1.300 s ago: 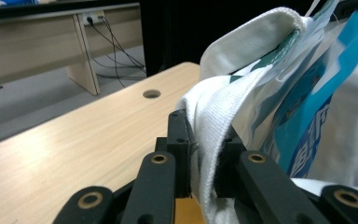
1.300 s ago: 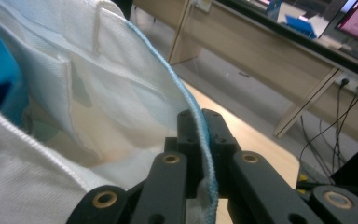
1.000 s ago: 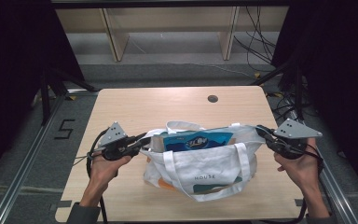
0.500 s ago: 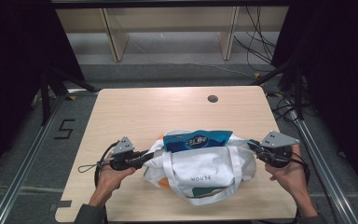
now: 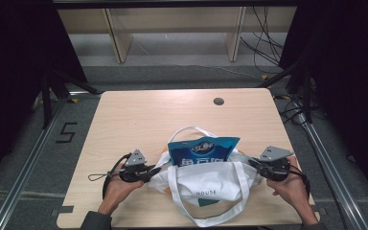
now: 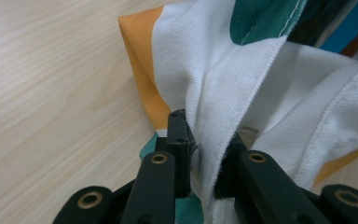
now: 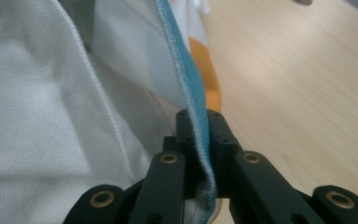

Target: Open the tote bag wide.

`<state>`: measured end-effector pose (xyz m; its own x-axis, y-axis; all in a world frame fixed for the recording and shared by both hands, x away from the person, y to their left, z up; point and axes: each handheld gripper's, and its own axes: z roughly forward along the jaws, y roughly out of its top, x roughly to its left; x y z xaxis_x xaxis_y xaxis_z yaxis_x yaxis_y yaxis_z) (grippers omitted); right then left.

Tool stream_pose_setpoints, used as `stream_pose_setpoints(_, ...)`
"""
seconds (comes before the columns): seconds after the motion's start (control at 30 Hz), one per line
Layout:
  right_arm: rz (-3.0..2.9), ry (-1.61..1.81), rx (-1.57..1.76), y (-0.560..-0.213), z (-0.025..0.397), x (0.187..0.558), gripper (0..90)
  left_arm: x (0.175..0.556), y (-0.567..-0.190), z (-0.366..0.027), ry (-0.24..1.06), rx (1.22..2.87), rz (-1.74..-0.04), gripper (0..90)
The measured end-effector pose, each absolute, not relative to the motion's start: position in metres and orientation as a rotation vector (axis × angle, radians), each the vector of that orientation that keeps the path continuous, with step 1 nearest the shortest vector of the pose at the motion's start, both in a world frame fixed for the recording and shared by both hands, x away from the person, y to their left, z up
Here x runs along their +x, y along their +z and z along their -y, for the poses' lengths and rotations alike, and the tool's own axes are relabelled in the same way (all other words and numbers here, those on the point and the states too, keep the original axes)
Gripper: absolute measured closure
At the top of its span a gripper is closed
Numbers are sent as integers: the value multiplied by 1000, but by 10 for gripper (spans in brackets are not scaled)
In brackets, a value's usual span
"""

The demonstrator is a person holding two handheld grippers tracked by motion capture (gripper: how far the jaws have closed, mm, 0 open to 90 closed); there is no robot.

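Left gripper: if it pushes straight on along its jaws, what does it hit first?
The left gripper is already shut on the tote bag at its white rim, so it meets more of that cloth at once. Beyond it probably lies the blue snack packet inside, though depth is unclear.

Far half of table point(image 5: 172, 110) free; tote bag point(image 5: 206, 184) fills near middle.

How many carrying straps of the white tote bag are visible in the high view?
2. One strap arches on the table behind the blue packet; the other strap loops toward the near table edge, in front of the tote bag. None seems hidden.
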<state>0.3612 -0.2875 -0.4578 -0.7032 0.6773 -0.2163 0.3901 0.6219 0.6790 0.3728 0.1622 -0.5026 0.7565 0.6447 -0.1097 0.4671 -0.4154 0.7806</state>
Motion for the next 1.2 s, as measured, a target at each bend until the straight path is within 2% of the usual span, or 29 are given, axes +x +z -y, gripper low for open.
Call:
stream_pose_setpoints(0.3,-2468,724,873,-488,282,364,858,373,-508,-157,284,2140,-843,808)
stream_pose_setpoints(0.6,-2465,698,882,-493,277,377,857,377,-511,-151,387,2191,-825,802)
stream_pose_setpoints(0.8,-2428,719,893,-496,275,408,853,402,-514,-154,364,2140,-882,793)
stream_pose_setpoints(0.9,-2416,701,889,-496,272,417,842,409,-512,-153,391,2134,-894,752)
stream_pose_setpoints(0.93,-2405,697,900,-495,271,424,734,410,-510,-154,416,2152,-876,629)
stream_pose_setpoints(0.97,-2382,697,949,-492,273,424,640,409,-507,-156,419,2176,-894,576)
stream_pose_setpoints(1.0,-2382,697,949,-492,273,424,640,409,-505,-158,414,2179,-895,576)
stream_pose_setpoints(1.03,-2354,786,1028,-481,284,423,544,409,-495,-162,409,2161,-899,481)
stream_pose_setpoints(1.1,-2341,841,1054,-474,289,421,528,408,-488,-163,411,2124,-895,451)
stream_pose_setpoints(1.2,-2229,1121,1048,-435,298,402,472,408,-465,-162,464,2066,-838,413)
